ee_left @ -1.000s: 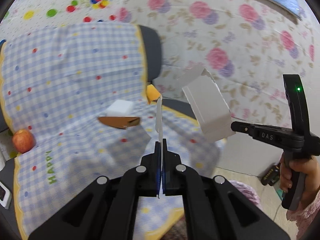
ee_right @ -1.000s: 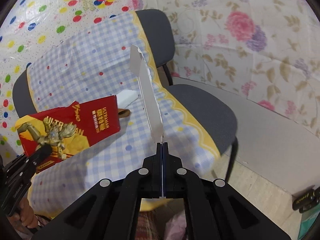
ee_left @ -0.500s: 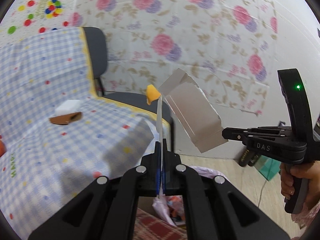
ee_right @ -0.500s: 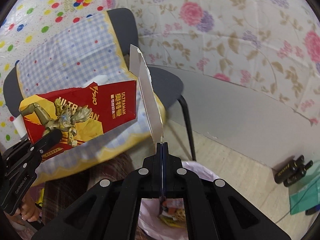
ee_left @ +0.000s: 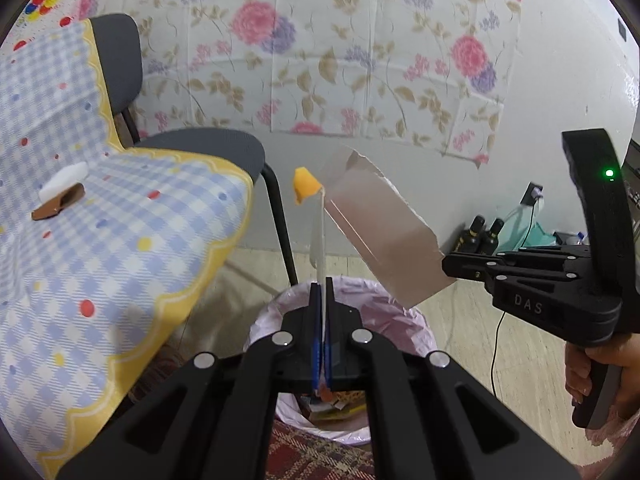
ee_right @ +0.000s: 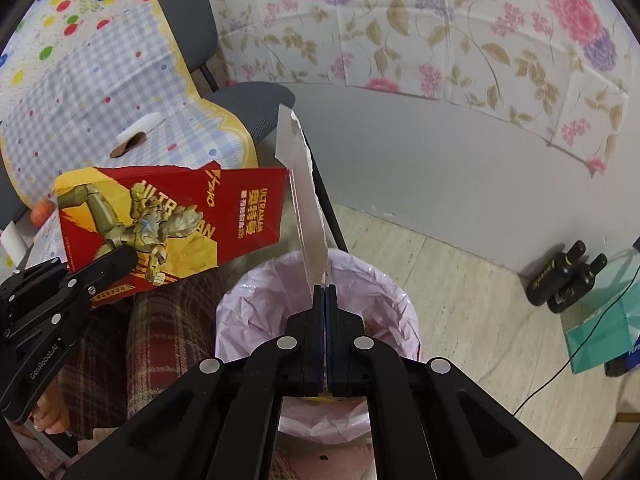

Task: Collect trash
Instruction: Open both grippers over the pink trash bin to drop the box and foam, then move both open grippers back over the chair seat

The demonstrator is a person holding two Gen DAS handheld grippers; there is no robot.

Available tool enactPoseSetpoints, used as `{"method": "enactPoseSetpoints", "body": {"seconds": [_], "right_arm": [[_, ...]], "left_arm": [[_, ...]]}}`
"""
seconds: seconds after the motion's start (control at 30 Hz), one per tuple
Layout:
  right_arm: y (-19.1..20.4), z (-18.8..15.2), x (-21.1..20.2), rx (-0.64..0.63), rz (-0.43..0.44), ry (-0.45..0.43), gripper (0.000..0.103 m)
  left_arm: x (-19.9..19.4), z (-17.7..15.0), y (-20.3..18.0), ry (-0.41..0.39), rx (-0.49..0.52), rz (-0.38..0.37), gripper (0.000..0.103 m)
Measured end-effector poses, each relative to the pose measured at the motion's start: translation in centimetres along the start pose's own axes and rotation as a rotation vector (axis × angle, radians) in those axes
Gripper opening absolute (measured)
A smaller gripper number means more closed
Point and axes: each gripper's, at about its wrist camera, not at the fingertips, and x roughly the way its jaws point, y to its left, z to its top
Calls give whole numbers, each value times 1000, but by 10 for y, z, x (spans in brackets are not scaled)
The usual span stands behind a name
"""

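Note:
My left gripper (ee_left: 321, 292) is shut on a red printed cardboard piece (ee_right: 180, 216), which the left wrist view shows edge-on as a thin pale strip (ee_left: 319, 232). My right gripper (ee_right: 325, 292) is shut on a grey-brown torn cardboard piece (ee_left: 380, 232), edge-on (ee_right: 306, 208) in its own view. Both pieces hang over a bin lined with a pink bag (ee_right: 248, 312), its rim (ee_left: 404, 316) just below the fingers. Some trash lies at the bottom. The left gripper (ee_right: 128, 254) appears at lower left, the right gripper (ee_left: 446, 264) at the right.
A grey chair (ee_left: 208, 146) draped with a blue check cloth (ee_left: 100, 248) stands left of the bin. A white foam block (ee_left: 64, 178) and a brown scrap (ee_left: 60, 208) lie on the cloth. Two dark bottles (ee_right: 564, 276) and a teal bag (ee_right: 600, 332) sit by the wall.
Both grippers swung right, off the cloth-covered chair, and sank, each still carrying its cardboard piece. The pink-lined bin has come into view beneath them.

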Motion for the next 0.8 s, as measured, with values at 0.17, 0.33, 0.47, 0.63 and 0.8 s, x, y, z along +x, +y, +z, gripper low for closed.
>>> {"method": "enactPoseSetpoints", "body": {"seconds": [0.17, 0.33, 0.47, 0.63, 0.8], "right_arm": [[-5, -6, 11, 15, -5, 31, 3], [-6, -6, 19, 34, 7, 47, 6], [-2, 1, 13, 31, 12, 19, 12], [8, 16, 4, 17, 33, -29, 13], [25, 36, 1, -9, 65, -67, 16]], "left_arm": [[13, 1, 1, 54, -16, 0, 7], [5, 3, 9, 25, -40, 8, 47], [-9, 10, 21, -21, -59, 53, 47], [-32, 18, 46, -74, -110, 119, 47], [-52, 23, 71, -109, -161, 186, 48]]}}
